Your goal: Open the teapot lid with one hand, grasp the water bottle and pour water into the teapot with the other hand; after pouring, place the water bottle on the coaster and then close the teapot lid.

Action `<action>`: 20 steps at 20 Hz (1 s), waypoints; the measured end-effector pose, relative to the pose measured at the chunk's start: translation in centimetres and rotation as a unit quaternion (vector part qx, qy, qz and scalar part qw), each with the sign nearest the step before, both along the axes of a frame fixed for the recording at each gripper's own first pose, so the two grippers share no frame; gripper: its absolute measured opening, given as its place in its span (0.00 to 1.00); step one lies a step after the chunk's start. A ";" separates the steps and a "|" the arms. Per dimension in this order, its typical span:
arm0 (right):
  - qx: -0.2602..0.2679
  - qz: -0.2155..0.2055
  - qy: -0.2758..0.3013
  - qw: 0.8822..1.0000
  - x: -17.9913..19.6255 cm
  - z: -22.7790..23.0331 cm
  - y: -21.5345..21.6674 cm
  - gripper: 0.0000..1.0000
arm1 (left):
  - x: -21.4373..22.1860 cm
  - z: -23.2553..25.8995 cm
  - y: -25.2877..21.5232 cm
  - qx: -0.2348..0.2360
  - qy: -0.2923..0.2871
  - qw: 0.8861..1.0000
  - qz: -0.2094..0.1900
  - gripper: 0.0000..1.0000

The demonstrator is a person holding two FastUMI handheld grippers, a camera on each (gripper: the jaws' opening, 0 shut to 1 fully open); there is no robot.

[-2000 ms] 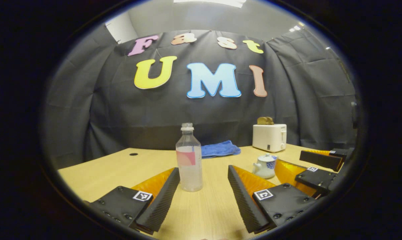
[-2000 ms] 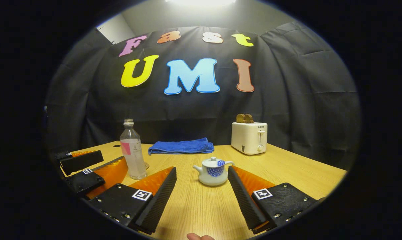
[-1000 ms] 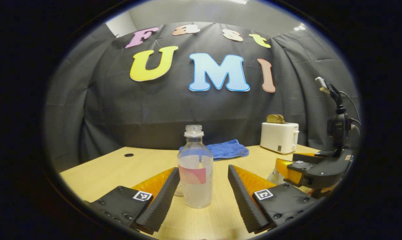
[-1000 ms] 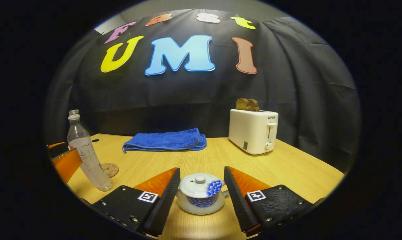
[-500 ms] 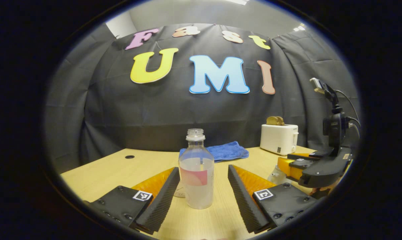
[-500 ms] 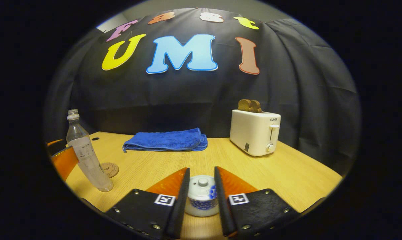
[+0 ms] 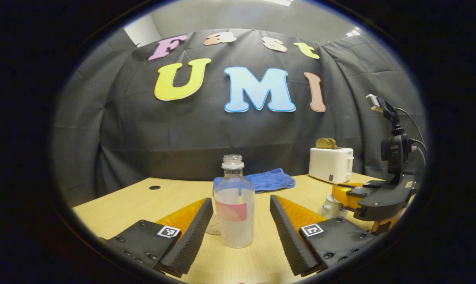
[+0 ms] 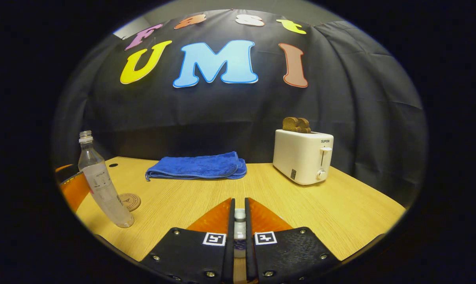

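Colour-wise: the water bottle (image 7: 234,205) is clear plastic with a pink-red label, the teapot (image 7: 329,206) on the right looks white. Far back there's a bright blue towel (image 8: 196,166) and a cream-white toaster (image 8: 303,156) with brown toast (image 8: 296,124). The table (image 8: 340,205) is light wood grain, the coaster (image 8: 129,201) tan.

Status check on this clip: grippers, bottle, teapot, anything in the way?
Right gripper shut on the teapot lid knob. Left gripper open, straddling the upright water bottle, not touching. Coaster free; path clear.
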State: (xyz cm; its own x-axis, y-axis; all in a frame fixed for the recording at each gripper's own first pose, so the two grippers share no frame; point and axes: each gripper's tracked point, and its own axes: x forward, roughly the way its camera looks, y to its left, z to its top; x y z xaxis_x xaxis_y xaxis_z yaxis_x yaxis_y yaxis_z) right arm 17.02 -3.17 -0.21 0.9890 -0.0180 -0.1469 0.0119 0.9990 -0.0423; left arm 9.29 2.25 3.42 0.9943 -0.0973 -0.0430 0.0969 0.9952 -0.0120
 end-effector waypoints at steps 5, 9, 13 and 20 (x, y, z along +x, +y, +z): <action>-0.012 -0.001 -0.011 1.000 -0.2 0.5 -0.2 0.02 | 0.5 -0.6 -0.1 -0.001 0.005 1.000 0.002 1.00; -0.023 0.008 -0.038 0.999 -0.7 2.3 0.3 0.01 | 1.4 -0.9 0.0 0.003 0.000 1.000 0.008 1.00; -0.020 0.015 -0.041 0.999 -1.0 2.3 0.5 0.01 | 2.6 -1.6 0.0 0.010 0.004 1.000 0.013 1.00; -0.012 0.026 -0.048 0.998 -2.0 3.0 0.6 0.01 | 6.1 -4.4 0.8 0.001 0.040 0.999 0.022 1.00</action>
State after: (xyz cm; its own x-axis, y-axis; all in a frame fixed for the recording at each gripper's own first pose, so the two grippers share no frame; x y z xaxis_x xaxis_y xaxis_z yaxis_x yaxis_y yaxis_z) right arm 15.05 -2.56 2.75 0.9982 0.0316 -0.0519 -0.0350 0.9972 -0.0665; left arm 15.44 3.09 -1.01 0.9909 -0.0541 -0.1236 0.0525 0.9985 -0.0159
